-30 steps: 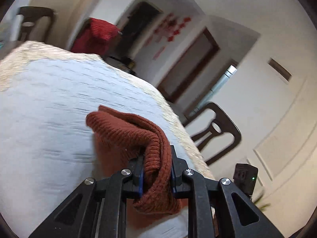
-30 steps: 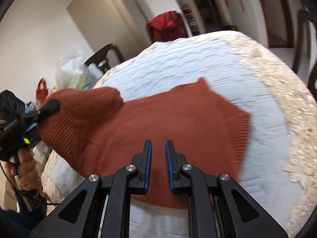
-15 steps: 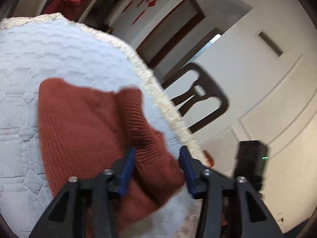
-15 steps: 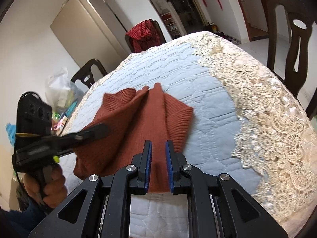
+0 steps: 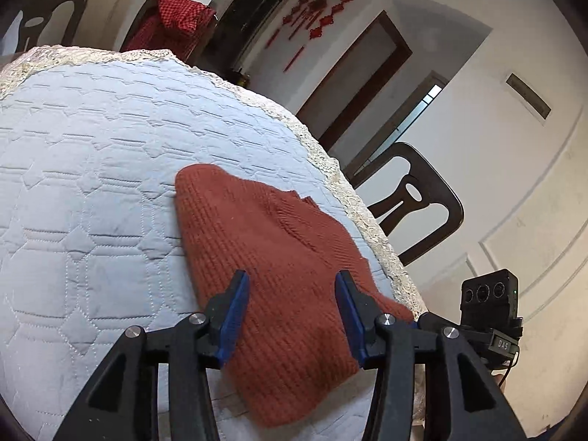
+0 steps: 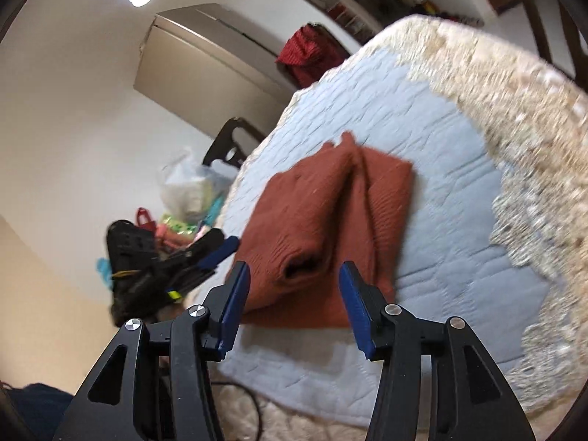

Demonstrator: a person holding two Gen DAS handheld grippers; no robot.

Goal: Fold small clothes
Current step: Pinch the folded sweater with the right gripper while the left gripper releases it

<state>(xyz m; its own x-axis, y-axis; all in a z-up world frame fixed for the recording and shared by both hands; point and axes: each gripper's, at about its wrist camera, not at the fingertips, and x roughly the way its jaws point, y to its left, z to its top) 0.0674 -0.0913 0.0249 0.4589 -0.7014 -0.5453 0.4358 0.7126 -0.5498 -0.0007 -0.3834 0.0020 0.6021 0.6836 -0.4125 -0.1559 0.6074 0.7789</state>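
A rust-red knit garment (image 5: 272, 257) lies folded on the light blue quilted table cover (image 5: 92, 169). It also shows in the right wrist view (image 6: 330, 217), with a fold ridge down its middle. My left gripper (image 5: 290, 294) is open and empty, its jaws spread just above the garment's near end. My right gripper (image 6: 292, 286) is open and empty, held off the garment's near edge. The left gripper also shows in the right wrist view (image 6: 217, 253), at the garment's left side.
The cover has a cream lace border (image 6: 522, 117). A dark wooden chair (image 5: 411, 198) stands by the table edge. A red cloth (image 5: 172, 22) hangs over a far chair. Bags (image 6: 191, 191) sit beyond the table's left side.
My left gripper carried the garment's edge over, opened and let it go; the garment now lies folded. My right gripper went from shut to open and drew back from the garment.
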